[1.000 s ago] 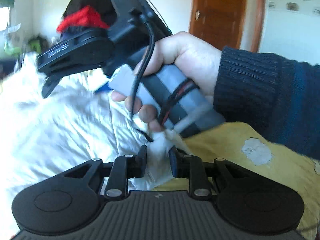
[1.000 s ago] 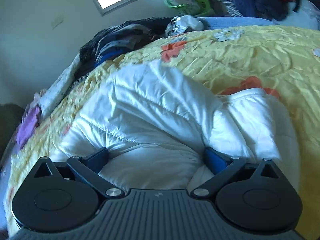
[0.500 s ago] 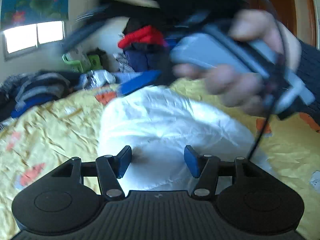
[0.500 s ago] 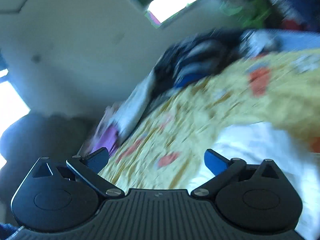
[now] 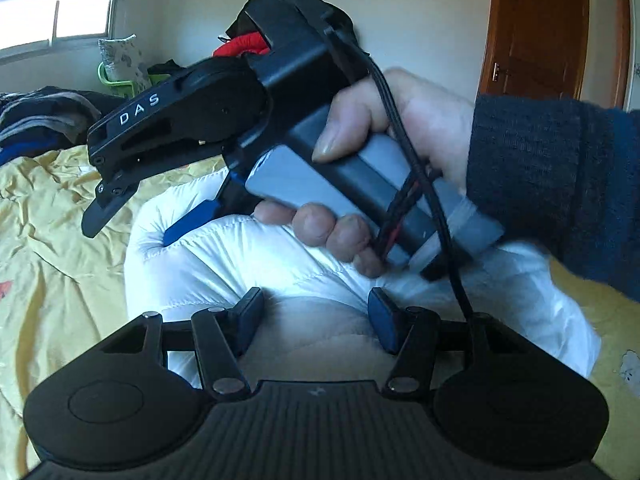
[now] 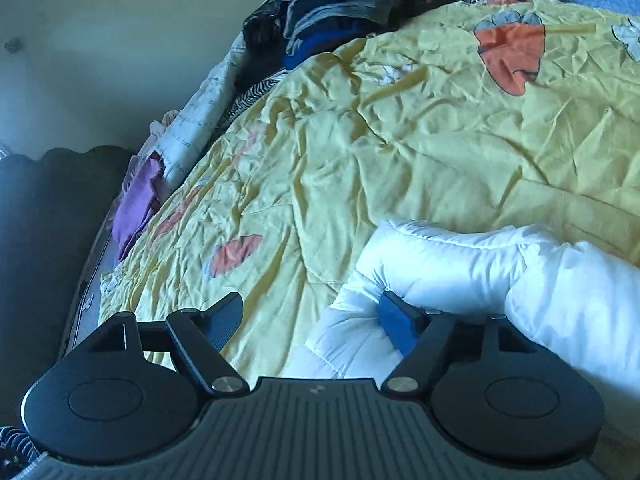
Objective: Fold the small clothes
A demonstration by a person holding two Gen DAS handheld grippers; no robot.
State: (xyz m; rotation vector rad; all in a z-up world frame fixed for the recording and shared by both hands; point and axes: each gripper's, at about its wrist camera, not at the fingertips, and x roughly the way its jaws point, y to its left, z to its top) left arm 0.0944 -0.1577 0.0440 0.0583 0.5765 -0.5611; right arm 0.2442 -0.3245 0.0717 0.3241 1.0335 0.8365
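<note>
Bedroom, cream walls, brown wooden door [image 5: 536,28] behind your right arm, window [image 5: 52,24] at the far side. Landmark for everything below: the white padded garment [image 5: 248,264], which lies on the yellow bedspread [image 6: 400,152].

Items, placed against the garment:

- Yellow bedspread: under it and all around it, crumpled, printed with orange shapes.
- Your left gripper [image 5: 316,316]: above the garment's near part. Fingers stand partly apart, with the white fabric showing between them; neither blue pad [image 5: 382,324] visibly presses on it. It holds nothing that you can see.
- Your right gripper [image 6: 310,320]: at the garment's left end as the right wrist view shows it. Its jaws are closing. The right blue pad [image 6: 394,326] lies against the padded roll; the left finger [image 6: 226,316] hangs over bare bedspread, clear of the cloth. No grip yet.
- Your right hand [image 5: 384,168], dark knit sleeve [image 5: 560,184]: above the garment in the left wrist view, wrapped around the grey handle.
- Pile of dark clothes [image 6: 340,4]: well beyond the garment, at the far edge of the bed.
- Purple cloth [image 6: 138,208]: off the bed's left edge, well apart from the garment.
- Green basket [image 5: 120,76]: far beyond the garment, under the window. A pale patterned bundle [image 5: 120,54] stands in it; anything else inside is too small to tell.
- Red and dark clothing [image 5: 240,44]: far behind, mostly hidden by the right gripper's body.
</note>
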